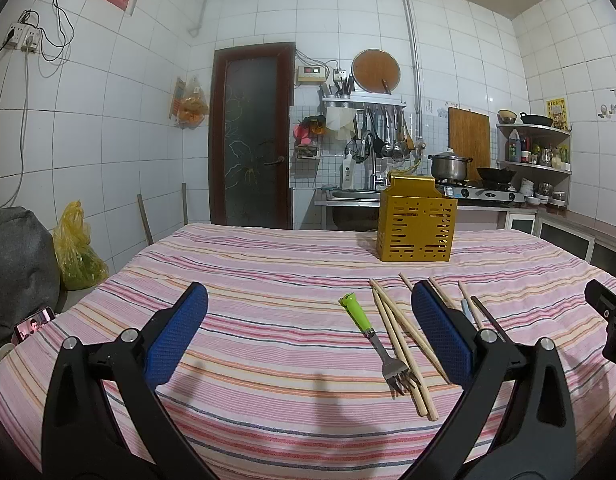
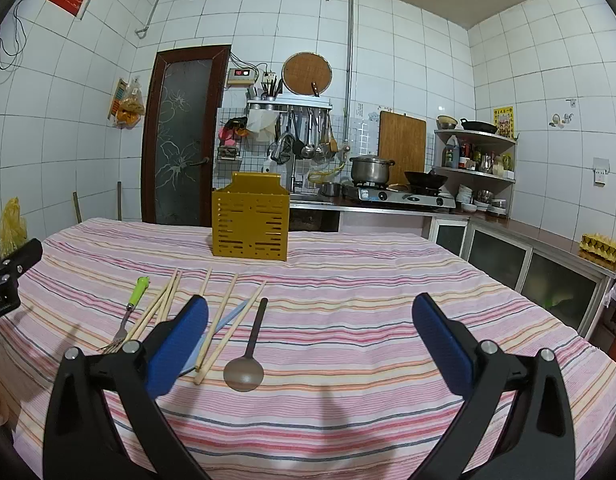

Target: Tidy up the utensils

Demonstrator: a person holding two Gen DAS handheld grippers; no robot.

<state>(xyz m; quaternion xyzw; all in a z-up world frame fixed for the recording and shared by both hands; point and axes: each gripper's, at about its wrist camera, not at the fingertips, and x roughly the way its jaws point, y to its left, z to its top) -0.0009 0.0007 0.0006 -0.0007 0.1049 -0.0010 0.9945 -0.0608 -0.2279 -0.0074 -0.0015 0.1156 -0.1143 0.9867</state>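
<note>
A yellow perforated utensil holder (image 1: 416, 224) (image 2: 250, 220) stands upright on the striped tablecloth. In front of it lie a green-handled fork (image 1: 370, 332) (image 2: 130, 308), several wooden chopsticks (image 1: 400, 344) (image 2: 228, 320), a dark spoon (image 2: 248, 356) and a pale blue utensil (image 2: 224, 324), partly hidden by my right gripper's left finger. My left gripper (image 1: 308, 332) is open above the cloth, left of the fork. My right gripper (image 2: 310, 340) is open too, right of the spoon. Neither holds anything.
The table's striped cloth (image 1: 268, 280) (image 2: 388, 280) ends at a far edge behind the holder. A kitchen counter with stove and pot (image 2: 372, 170) runs behind and to the right. A yellow bag (image 1: 78, 248) and grey bundle (image 1: 16, 264) stand left of the table.
</note>
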